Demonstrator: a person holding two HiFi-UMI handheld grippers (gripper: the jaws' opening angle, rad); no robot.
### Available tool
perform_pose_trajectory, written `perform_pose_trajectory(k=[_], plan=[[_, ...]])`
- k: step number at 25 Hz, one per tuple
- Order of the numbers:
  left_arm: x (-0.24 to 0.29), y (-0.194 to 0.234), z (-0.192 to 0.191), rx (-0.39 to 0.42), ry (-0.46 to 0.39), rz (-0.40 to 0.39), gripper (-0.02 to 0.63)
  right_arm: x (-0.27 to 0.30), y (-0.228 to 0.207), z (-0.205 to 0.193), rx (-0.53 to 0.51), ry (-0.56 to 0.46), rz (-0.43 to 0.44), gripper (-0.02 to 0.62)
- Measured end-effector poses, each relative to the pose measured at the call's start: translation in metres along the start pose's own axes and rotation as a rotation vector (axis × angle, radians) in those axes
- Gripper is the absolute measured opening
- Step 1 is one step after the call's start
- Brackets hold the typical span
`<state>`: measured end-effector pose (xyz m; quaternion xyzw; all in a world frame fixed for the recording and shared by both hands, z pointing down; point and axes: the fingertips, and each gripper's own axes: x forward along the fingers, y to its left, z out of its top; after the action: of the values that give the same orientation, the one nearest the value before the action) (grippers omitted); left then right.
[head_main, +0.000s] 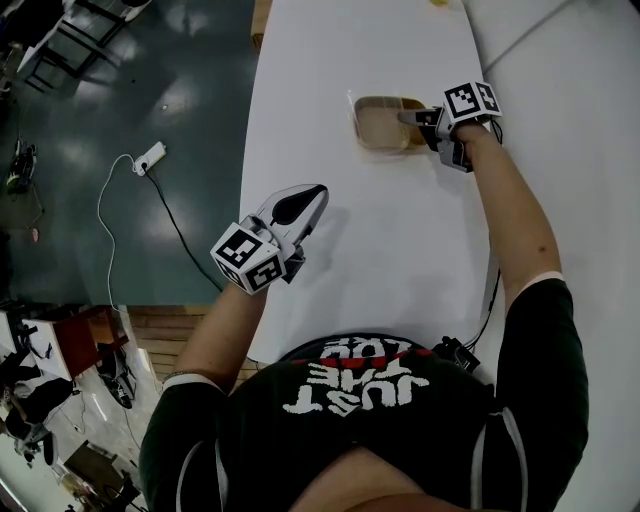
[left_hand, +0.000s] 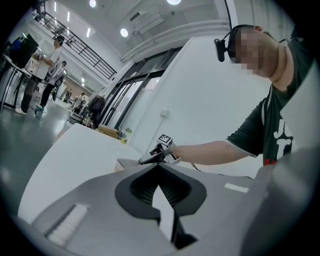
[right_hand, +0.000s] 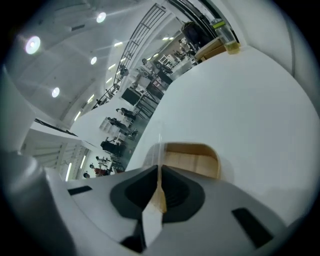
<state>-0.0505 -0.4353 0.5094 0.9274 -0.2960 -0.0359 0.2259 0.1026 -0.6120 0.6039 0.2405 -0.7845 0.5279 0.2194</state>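
A shallow wooden tray (head_main: 380, 125) with a clear thin rim stands on the white table (head_main: 330, 60), far from the person. My right gripper (head_main: 412, 117) is at its right side, shut on the clear upright rim (right_hand: 159, 150). In the right gripper view the tray (right_hand: 192, 162) lies just beyond the closed jaws. My left gripper (head_main: 300, 205) hovers near the table's left edge, shut with nothing between its fingers. In the left gripper view its tips (left_hand: 157, 165) meet and point toward the tray (left_hand: 126, 163) and the right gripper (left_hand: 150, 159).
A second white table (head_main: 580, 80) adjoins on the right. A small cup (right_hand: 231, 46) stands at the table's far end. On the dark floor at the left lies a power strip (head_main: 150, 158) with a cable. People stand far off in the hall.
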Motion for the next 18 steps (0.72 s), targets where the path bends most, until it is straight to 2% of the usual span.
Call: perform_pose_trajectory(k=[5, 11, 13, 18], plan=[[-0.009, -0.002, 0.0, -0.005, -0.013, 0.014, 0.007, -0.016, 0.017, 0.005, 0.059, -0.118, 0.138, 0.023], [-0.029, -0.007, 0.012, 0.01, -0.037, 0.054, 0.007, -0.064, 0.047, 0.008, 0.018, -0.321, 0.213, 0.021], [-0.035, -0.011, 0.019, 0.024, -0.05, 0.067, 0.007, -0.088, 0.061, 0.007, -0.01, -0.406, 0.214, 0.021], [-0.051, -0.031, 0.044, 0.072, -0.089, 0.095, 0.007, -0.16, 0.099, 0.001, -0.114, -0.623, 0.142, 0.021]])
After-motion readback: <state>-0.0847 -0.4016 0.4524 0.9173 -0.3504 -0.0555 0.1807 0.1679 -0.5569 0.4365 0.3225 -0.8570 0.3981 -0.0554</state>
